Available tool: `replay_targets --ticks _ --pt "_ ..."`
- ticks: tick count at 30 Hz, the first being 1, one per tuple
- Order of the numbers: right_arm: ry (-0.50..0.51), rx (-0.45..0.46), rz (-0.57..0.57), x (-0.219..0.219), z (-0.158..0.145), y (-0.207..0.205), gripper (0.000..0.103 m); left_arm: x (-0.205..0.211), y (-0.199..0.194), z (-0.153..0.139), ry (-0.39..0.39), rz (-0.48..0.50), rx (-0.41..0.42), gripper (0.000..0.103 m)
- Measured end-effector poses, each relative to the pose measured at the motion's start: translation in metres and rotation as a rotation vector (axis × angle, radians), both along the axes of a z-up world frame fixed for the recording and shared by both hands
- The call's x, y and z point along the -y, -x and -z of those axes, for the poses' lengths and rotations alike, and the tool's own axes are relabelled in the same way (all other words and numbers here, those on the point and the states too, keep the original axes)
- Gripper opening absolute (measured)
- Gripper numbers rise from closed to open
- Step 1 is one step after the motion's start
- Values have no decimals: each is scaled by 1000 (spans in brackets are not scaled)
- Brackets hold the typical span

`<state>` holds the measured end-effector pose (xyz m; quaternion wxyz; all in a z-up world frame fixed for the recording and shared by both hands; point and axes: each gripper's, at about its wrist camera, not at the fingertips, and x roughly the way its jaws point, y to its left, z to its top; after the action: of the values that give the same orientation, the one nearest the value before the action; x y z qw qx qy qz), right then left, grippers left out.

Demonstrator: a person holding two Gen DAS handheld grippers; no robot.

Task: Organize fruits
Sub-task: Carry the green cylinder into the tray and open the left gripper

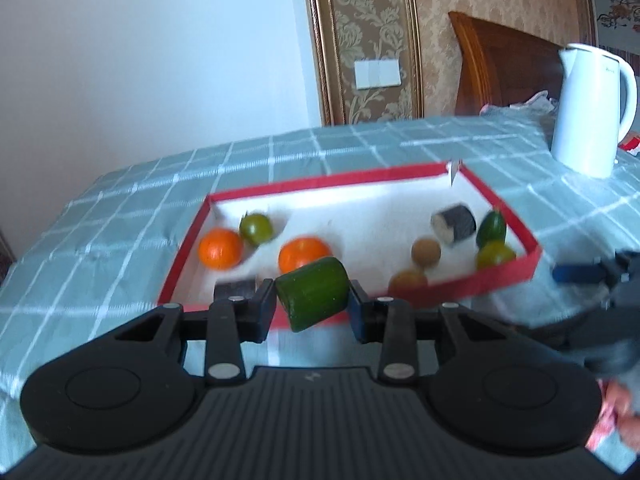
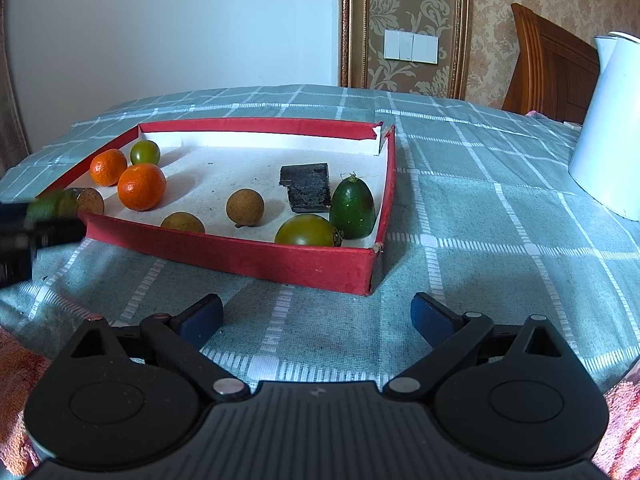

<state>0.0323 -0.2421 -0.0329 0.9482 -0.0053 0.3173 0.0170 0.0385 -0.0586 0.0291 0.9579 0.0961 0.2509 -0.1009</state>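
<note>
Where the checked grey-green cloth (image 2: pixel 460 200) covers the tabletop, a shallow red tray (image 2: pixel 256 258) with a white lining sits near the middle, one far corner torn open. Behind the tabletop stands a plain white wall (image 2: pixel 172 20), then a gilt-framed panel of patterned wallpaper carrying a white switch plate (image 2: pixel 411 47). A wooden headboard (image 2: pixel 548 68) rises at the far right, and a white kettle (image 1: pixel 590 110) stands on the cloth beside the tray's right end.

The left claw (image 1: pixel 312 300) is clamped on a cut cucumber piece (image 1: pixel 313 294), held just above the tray's near edge, the cut end facing down toward the camera. The right claw (image 2: pixel 316 320) has its jaws spread wide apart, with nothing between them, over bare cloth in front of the tray.

Inside the tray, at the left end: two oranges (image 2: pixel 141 186), touching, with a green tomato (image 2: pixel 145 152) just behind them and a dark brown-ended cylinder (image 2: pixel 90 200) at the near left corner. At the middle: two brown round fruits (image 2: pixel 245 207), slightly apart. At the right end: a dark block-shaped piece (image 2: pixel 306 188), a pointed cucumber end (image 2: pixel 353 208) standing upright, and a second green tomato (image 2: pixel 306 231) against the near wall, touching the cucumber end.

The left wrist view is motion-blurred. Orange-red fabric shows at the lower corners of the right wrist view; what it belongs to cannot be told.
</note>
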Motion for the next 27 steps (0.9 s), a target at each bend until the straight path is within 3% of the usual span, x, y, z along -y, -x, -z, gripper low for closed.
replay_targets --ticks 14,27 --pt "-1 -2 6 0 0 0 102 42 -63 -4 -23 42 35 34" --pt "-1 -3 7 0 0 1 103 65 -125 18 -57 -11 -15 34"
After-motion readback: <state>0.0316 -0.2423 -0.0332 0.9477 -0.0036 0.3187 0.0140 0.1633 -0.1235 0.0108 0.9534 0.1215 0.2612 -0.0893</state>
